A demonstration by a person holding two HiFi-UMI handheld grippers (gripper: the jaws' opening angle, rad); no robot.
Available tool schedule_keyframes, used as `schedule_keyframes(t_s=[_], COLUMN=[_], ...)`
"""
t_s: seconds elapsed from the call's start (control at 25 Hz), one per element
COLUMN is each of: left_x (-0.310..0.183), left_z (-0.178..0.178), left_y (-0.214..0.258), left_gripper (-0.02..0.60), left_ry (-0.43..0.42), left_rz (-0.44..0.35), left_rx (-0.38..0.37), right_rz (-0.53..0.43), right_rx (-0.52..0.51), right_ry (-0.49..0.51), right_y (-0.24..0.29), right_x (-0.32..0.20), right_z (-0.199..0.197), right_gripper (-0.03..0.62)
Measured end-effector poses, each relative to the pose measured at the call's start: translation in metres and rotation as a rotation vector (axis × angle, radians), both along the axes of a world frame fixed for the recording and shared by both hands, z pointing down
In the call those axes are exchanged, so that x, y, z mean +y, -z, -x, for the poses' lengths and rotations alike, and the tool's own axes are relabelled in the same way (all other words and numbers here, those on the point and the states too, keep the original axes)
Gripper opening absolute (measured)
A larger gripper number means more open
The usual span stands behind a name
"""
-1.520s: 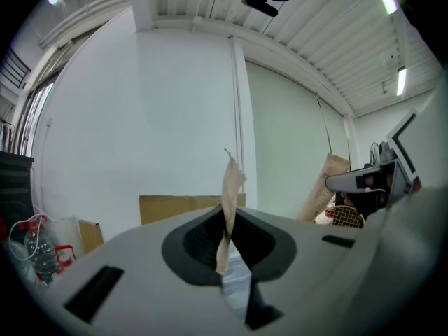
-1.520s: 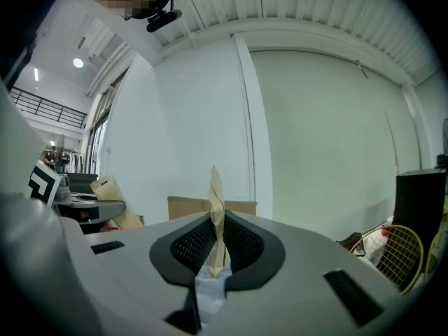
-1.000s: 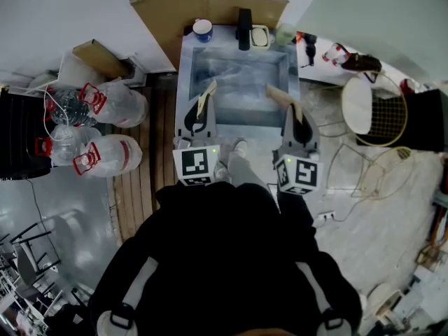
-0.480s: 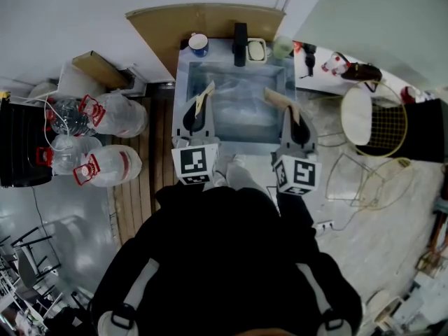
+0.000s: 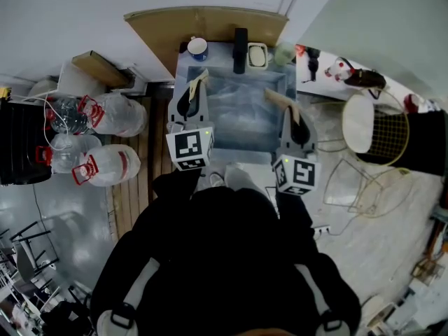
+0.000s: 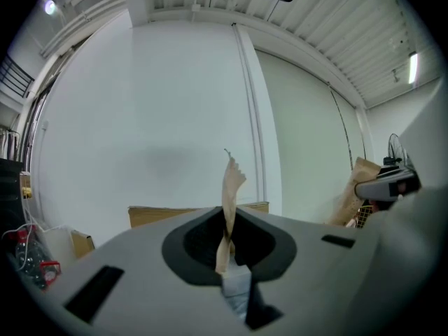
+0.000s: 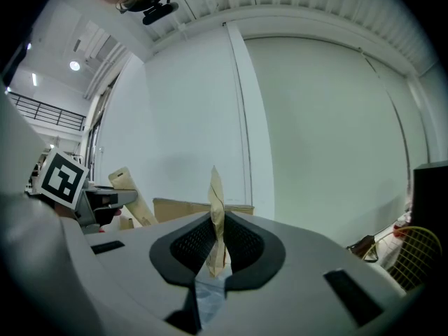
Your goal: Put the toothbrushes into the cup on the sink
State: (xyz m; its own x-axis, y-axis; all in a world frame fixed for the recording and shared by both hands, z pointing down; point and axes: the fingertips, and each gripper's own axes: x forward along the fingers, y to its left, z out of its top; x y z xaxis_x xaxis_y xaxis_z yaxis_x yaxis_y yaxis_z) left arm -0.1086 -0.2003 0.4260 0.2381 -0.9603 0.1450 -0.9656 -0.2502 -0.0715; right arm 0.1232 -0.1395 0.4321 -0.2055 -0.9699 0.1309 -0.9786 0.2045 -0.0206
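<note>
In the head view, a blue-and-white cup (image 5: 198,47) stands on the sink's (image 5: 183,61) back left corner, beside the black faucet (image 5: 240,47). My left gripper (image 5: 191,95) is over the sink's left rim, just short of the cup, shut on a paper-wrapped toothbrush (image 5: 199,81). In the left gripper view that toothbrush (image 6: 229,184) sticks up from between the jaws of the gripper (image 6: 225,254). My right gripper (image 5: 292,121) hangs over the sink's right side, shut on a second paper-wrapped toothbrush (image 5: 277,98). The right gripper view shows this one (image 7: 217,212) pinched upright in the gripper (image 7: 212,261).
A soap dish (image 5: 258,53) and a green cup (image 5: 283,51) sit at the sink's back right. Large water jugs (image 5: 105,110) lie on the floor at left. A cardboard sheet (image 5: 210,21) leans behind the sink. A wire chair (image 5: 374,117) stands at right.
My left gripper has moved forward and left with its toothbrush, from the sink's near edge toward the cup. The right gripper has stayed about where it was.
</note>
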Motion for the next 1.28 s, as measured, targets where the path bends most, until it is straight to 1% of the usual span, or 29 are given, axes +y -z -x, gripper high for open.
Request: schedule_keyframes(t_s=[0.2,0.44,0.56,0.72,0.88,1.12,1.28], left_x=[-0.027,-0.058,-0.075,-0.094,-0.111,-0.139,-0.155], left_z=[0.006,0.02,0.024,0.031,0.036,0.045,0.048], left_y=[-0.003,-0.011,-0.016,-0.016,-0.024,-0.041,-0.052], left_gripper=[0.028,0.028,0.028,0.028,0.028,0.028,0.028], left_ry=[0.029,0.062,0.079,0.101,0.103,0.116,0.128], left_rz=[0.003,0.017,0.022,-0.005,-0.006,0.02,0.038], left_rx=[-0.013,-0.019,-0.023,-0.066,-0.083,-0.057,-0.053], right_rz=[0.017,0.008,0.018,0.007,0.008,0.015,0.032], right_rx=[-0.002,0.016,0.007,0.014,0.008,0.013,0.006], right_ry=[0.014,0.02,0.02,0.024,0.019,0.013,0.011], right_y=[-0.007,-0.007,-0.007,-0.005,-0.006,-0.01,-0.014], right_x=[-0.011,-0.024,-0.029,-0.035,-0.037,-0.04,-0.044], right_z=[0.001,0.001,-0.001,-0.002,-0.004,-0.006,-0.008], right_gripper=[0.033,0.032,0.032,0.032,0.032,0.032,0.032])
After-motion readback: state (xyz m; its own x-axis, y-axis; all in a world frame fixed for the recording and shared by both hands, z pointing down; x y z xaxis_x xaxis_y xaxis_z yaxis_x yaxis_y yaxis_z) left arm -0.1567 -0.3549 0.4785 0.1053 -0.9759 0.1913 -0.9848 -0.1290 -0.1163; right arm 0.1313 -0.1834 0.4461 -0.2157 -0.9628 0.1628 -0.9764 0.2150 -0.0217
